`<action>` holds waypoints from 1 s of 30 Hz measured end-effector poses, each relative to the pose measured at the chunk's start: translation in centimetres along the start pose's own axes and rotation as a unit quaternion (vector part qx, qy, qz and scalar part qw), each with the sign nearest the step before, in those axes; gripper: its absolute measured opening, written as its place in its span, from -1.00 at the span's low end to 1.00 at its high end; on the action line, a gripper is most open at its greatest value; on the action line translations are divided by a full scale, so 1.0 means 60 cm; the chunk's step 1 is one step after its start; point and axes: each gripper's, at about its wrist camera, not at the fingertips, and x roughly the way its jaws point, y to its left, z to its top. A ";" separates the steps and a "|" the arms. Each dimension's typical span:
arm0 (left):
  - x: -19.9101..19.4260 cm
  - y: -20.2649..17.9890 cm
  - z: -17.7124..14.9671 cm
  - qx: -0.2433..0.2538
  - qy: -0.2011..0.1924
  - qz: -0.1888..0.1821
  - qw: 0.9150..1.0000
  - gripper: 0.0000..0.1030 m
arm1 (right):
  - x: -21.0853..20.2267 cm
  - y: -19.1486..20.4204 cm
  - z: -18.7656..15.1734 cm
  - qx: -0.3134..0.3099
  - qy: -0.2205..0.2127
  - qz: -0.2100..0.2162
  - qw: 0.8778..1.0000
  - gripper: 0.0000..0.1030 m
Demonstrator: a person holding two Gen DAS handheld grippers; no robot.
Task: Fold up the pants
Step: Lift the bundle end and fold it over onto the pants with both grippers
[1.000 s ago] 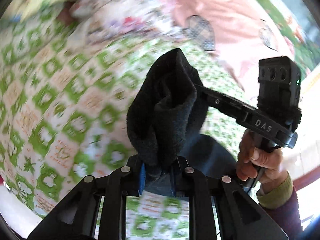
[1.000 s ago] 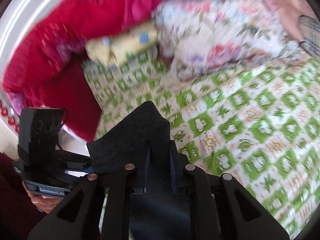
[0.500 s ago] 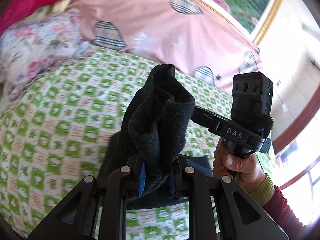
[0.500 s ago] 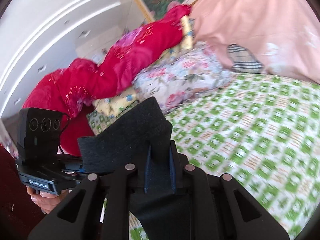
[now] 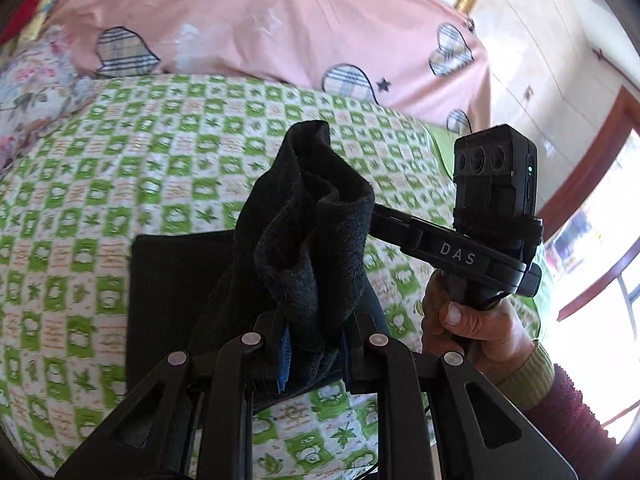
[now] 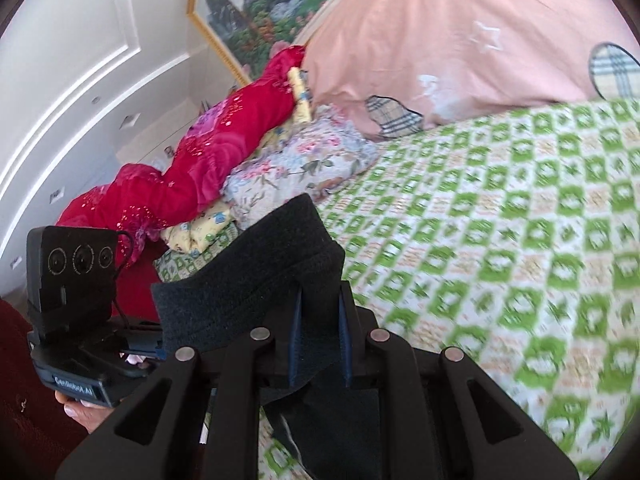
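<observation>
The black pants [image 5: 312,240] are held up over the bed by both grippers. My left gripper [image 5: 312,344] is shut on a bunched edge of the pants, and part of them lies flat on the sheet [image 5: 172,280] to the left. My right gripper [image 6: 320,336] is shut on another edge of the pants [image 6: 256,280], which stretch left toward the left gripper's body [image 6: 76,312]. The right gripper's body [image 5: 480,240] shows in the left wrist view, its tip hidden behind the cloth.
The bed has a green and white checked sheet [image 5: 100,184]. A pink quilt with plaid hearts [image 5: 280,28] lies at the back. A floral pillow [image 6: 304,160] and a red blanket [image 6: 208,160] lie at the left. A window [image 5: 600,260] is at the right.
Both grippers have risen and tilted up with the pants. The view has swung from the sheet toward the pink quilt and wall. More of the pants now lies flat on the sheet.
</observation>
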 end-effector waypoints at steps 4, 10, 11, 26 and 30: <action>0.025 -0.018 -0.010 0.014 0.010 -0.005 1.000 -0.64 | -0.020 -0.023 -0.024 0.017 -0.005 -0.011 1.000 -0.65; 0.067 -0.031 -0.027 0.017 0.030 -0.015 0.999 -0.64 | -0.037 -0.043 -0.056 0.031 -0.002 -0.045 0.999 -0.65; 0.073 -0.034 -0.030 0.021 0.033 -0.015 0.999 -0.61 | -0.038 -0.044 -0.061 0.032 0.000 -0.051 0.998 -0.65; 0.097 -0.047 -0.062 0.040 0.059 -0.056 0.996 0.00 | -0.115 -0.066 -0.119 0.126 -0.022 -0.189 0.974 0.22; 0.075 -0.038 -0.064 0.030 0.052 -0.062 0.996 0.11 | -0.129 -0.055 -0.124 0.135 -0.039 -0.211 0.967 0.25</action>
